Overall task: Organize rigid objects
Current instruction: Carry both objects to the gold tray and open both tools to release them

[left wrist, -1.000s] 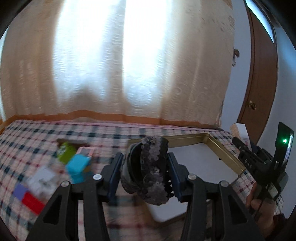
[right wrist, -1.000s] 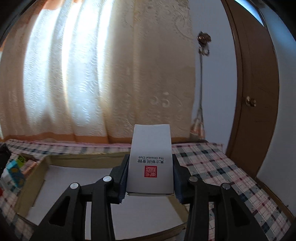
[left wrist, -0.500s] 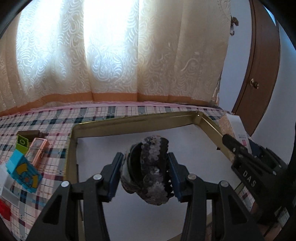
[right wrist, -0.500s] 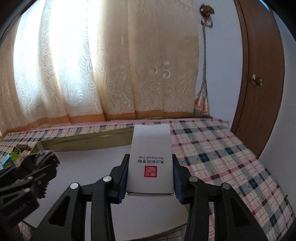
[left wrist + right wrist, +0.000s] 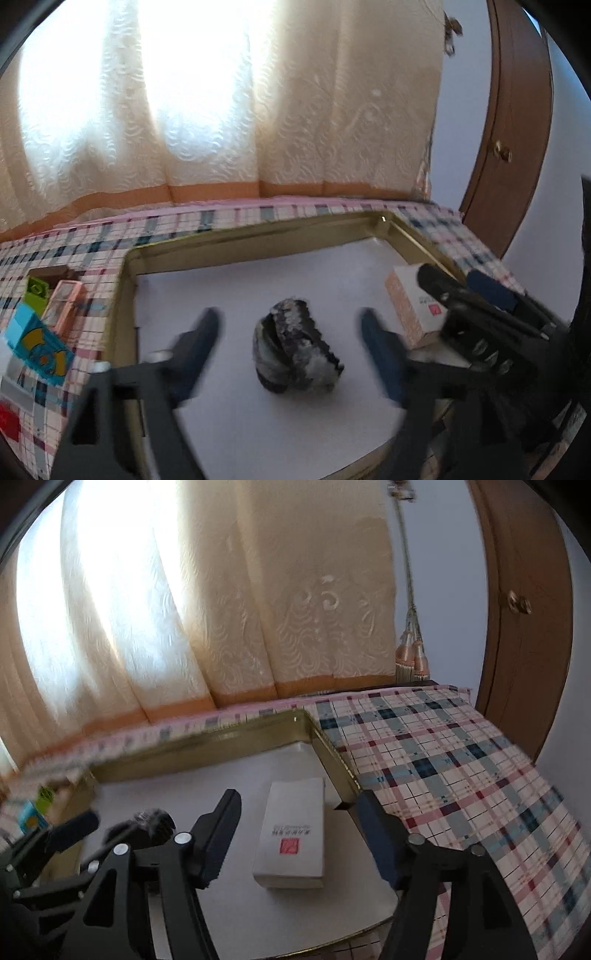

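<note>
Both grippers have let go since a second ago, and each jaw pair is opening with its object lying loose between. Using the gold-rimmed tray (image 5: 125, 280) as landmark: small colourful boxes (image 5: 40, 332) wait outside its left rim on the plaid cloth. Inside, the left gripper (image 5: 290, 328) straddles a dark sequined hair clip (image 5: 295, 354), released. Nearer the right rim, the right gripper (image 5: 299, 812) stands clear of the white box (image 5: 291, 834). Two items are placed; the boxes outside likely remain.

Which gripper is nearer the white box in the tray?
Right. The right gripper, jaws opening, straddles the white box without touching. The left gripper is over at the dark hair clip.
</note>
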A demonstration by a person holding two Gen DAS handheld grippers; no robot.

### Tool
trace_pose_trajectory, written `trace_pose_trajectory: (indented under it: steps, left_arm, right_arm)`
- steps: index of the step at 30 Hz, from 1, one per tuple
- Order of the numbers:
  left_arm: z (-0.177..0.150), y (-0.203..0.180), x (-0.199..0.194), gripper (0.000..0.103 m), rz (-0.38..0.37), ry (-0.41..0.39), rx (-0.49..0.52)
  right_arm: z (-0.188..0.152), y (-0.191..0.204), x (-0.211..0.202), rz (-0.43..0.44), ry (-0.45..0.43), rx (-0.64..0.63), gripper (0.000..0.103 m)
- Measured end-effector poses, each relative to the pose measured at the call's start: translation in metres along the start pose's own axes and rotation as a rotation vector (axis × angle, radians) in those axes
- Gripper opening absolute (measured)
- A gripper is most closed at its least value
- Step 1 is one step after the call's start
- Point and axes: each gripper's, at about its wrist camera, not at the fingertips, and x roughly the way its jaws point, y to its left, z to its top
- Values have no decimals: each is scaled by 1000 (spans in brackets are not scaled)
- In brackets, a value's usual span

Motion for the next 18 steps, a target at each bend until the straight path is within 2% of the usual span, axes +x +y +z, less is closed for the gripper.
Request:
trace_pose_trajectory:
  steps: [1, 3, 5, 10, 13, 18]
  left_arm:
    - [0, 5, -6, 102, -5, -20, -17]
    - [3, 16, -20, 102, -8, -68, -48]
    - [6, 30, -34, 103, 21, -126, -75]
    - [7, 66, -54, 103, 196, -214, -111]
    - [1, 82, -59, 103, 282, -225, -98]
    - [-13, 101, -62, 103, 328, -211, -109]
  right_arm:
    - [1, -3, -2, 17, -10, 25, 73]
    - [3, -8, -9, 19, -46, 60, 78]
    - [5, -15, -18, 8, -98, 92, 80]
    - [7, -34, -27, -7, -157, 193, 83]
    - [7, -43, -27, -12, -169, 241, 83]
    - [5, -42, -39, -41, -242, 231, 83]
